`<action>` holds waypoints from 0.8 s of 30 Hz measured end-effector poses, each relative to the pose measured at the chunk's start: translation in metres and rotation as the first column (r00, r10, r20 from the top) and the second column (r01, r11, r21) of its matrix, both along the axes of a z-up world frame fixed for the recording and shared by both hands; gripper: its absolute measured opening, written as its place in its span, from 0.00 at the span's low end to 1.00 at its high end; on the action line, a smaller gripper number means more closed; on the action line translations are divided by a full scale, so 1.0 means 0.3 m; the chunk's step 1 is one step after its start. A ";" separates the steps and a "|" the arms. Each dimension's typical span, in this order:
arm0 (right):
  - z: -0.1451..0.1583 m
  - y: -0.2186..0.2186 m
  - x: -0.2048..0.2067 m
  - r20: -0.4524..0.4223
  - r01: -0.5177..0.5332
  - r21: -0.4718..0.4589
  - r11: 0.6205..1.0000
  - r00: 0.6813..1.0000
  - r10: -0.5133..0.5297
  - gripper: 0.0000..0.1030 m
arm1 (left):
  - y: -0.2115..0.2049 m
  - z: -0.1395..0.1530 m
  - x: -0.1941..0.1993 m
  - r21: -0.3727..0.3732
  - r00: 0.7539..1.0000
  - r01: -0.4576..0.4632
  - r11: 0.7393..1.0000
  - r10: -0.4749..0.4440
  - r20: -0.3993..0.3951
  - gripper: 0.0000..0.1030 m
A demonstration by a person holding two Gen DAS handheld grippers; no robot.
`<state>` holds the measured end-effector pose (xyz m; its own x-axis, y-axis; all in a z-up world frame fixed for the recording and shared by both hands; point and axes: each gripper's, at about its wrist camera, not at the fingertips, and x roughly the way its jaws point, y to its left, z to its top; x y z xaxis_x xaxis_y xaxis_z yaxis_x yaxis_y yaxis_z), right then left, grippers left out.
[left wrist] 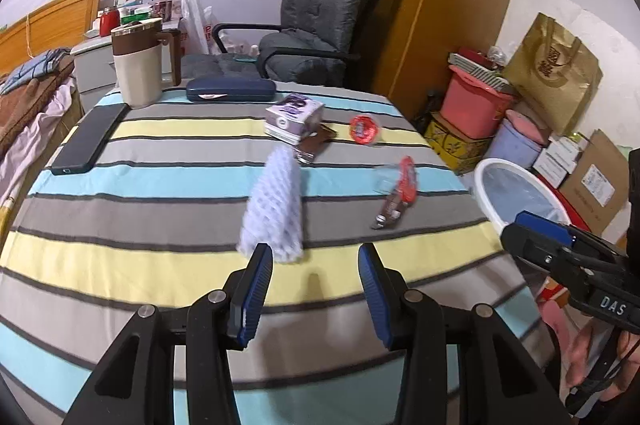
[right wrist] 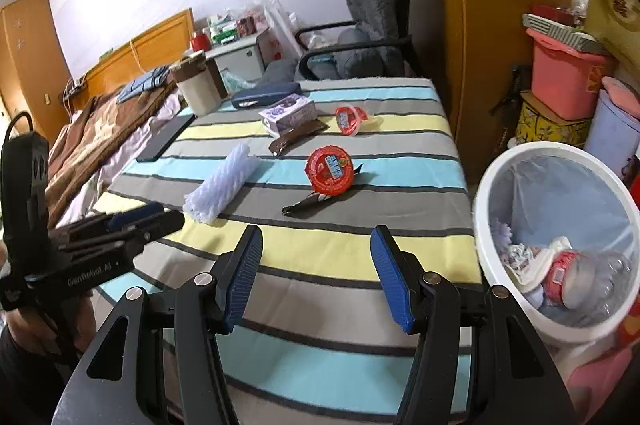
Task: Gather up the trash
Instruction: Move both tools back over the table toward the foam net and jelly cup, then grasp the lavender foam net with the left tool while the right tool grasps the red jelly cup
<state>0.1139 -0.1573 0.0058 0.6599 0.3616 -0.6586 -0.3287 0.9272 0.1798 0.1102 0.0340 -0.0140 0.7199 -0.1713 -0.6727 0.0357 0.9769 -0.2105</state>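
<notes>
On the striped tablecloth lie a white foam net (left wrist: 274, 209) (right wrist: 222, 185), a red-lidded jelly cup (right wrist: 330, 169) (left wrist: 406, 179) on a dark wrapper (right wrist: 308, 203), a second red cup (right wrist: 350, 119), a purple carton (left wrist: 294, 115) and a brown wrapper (right wrist: 296, 135). My left gripper (left wrist: 316, 257) stands open just short of the foam net, with nothing between its fingers. My right gripper (right wrist: 316, 241) is open and empty over the table's near edge, facing the jelly cup. A white bin (right wrist: 482, 225) (left wrist: 485, 185) beside the table on the right holds several pieces of trash.
At the table's far left stand a beige-and-brown jug (left wrist: 138, 65), a blue glasses case (left wrist: 230, 91) and a dark phone (left wrist: 90, 139). A grey chair (left wrist: 316, 25) is behind the table, a bed (right wrist: 100, 129) to the left, and buckets and boxes (left wrist: 476, 105) past the bin.
</notes>
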 end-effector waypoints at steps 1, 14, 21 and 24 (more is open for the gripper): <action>0.000 0.001 0.012 -0.003 -0.004 0.006 1.000 1.000 0.004 0.56 | 0.008 -0.005 0.018 0.002 1.000 -0.002 1.000 0.002 -0.006 0.43; -0.020 0.021 0.140 -0.012 -0.033 -0.024 0.999 0.999 0.032 0.56 | 0.067 -0.106 0.212 0.012 0.995 -0.040 0.999 0.041 -0.089 0.47; -0.039 0.047 0.215 -0.021 -0.054 -0.068 0.996 0.998 0.053 0.56 | 0.078 -0.151 0.231 -0.023 0.993 -0.046 0.999 0.043 -0.114 0.45; -0.043 0.056 0.240 -0.019 -0.065 -0.081 0.995 0.998 0.063 0.56 | 0.090 -0.154 0.228 -0.039 0.992 -0.064 0.997 0.059 -0.115 0.36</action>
<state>0.1858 -0.1405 -0.0070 0.6257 0.3473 -0.6984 -0.3852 0.9162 0.1105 0.1787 0.0609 -0.0600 0.6490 -0.1589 -0.7440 -0.0509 0.9667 -0.2509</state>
